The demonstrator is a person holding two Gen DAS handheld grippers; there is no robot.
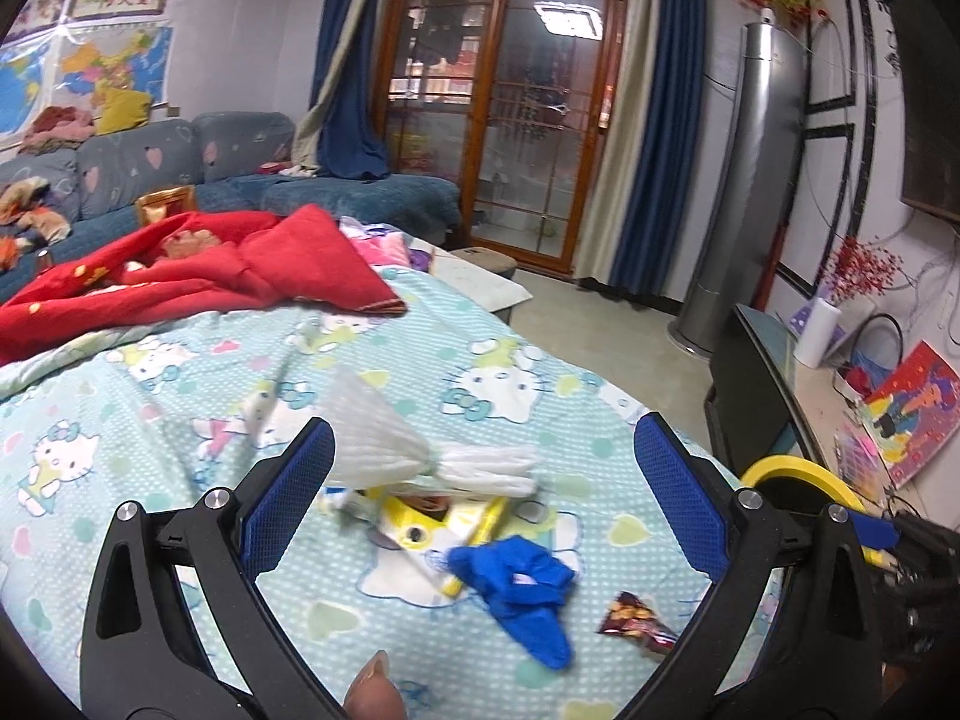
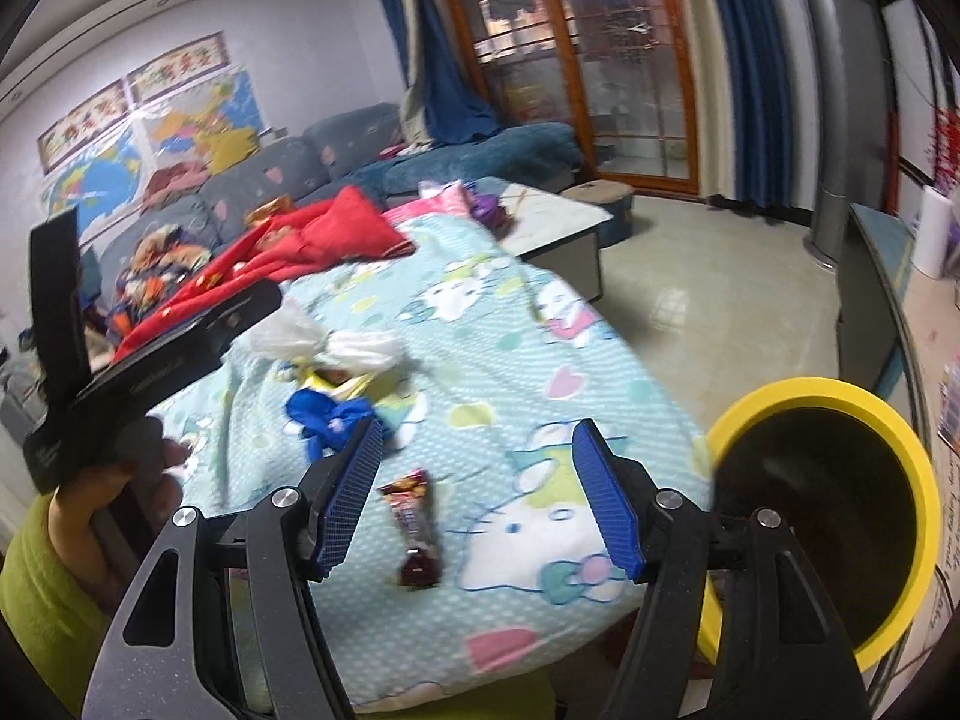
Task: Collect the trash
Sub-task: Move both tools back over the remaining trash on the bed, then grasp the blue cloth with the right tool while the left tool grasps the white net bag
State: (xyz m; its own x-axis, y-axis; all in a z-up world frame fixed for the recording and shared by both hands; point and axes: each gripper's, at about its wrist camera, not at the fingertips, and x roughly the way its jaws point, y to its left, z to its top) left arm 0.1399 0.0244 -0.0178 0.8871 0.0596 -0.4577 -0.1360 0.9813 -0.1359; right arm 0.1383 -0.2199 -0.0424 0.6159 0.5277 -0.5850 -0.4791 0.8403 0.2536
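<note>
On the bed (image 2: 492, 324), a white tissue (image 1: 384, 438) lies toward the middle, a blue rag (image 2: 327, 417) nearer the front edge, and a dark snack wrapper (image 2: 414, 525) nearest the front edge. A yellow-rimmed bin (image 2: 822, 516) stands off the bed's right corner. The left gripper (image 1: 480, 480) and right gripper (image 2: 477, 492) both gape, holding nothing.

Bed sheet (image 2: 516, 360): soft matt cloth, dotted print. On it: glossy foil wrapper (image 2: 414, 525), crumpled matt white tissue (image 1: 384, 438), blue rubbery glove (image 1: 522, 594). Beside the bed, bin (image 2: 900, 462): smooth yellow plastic rim. Fingers (image 2: 354, 498): textured blue pads.
</note>
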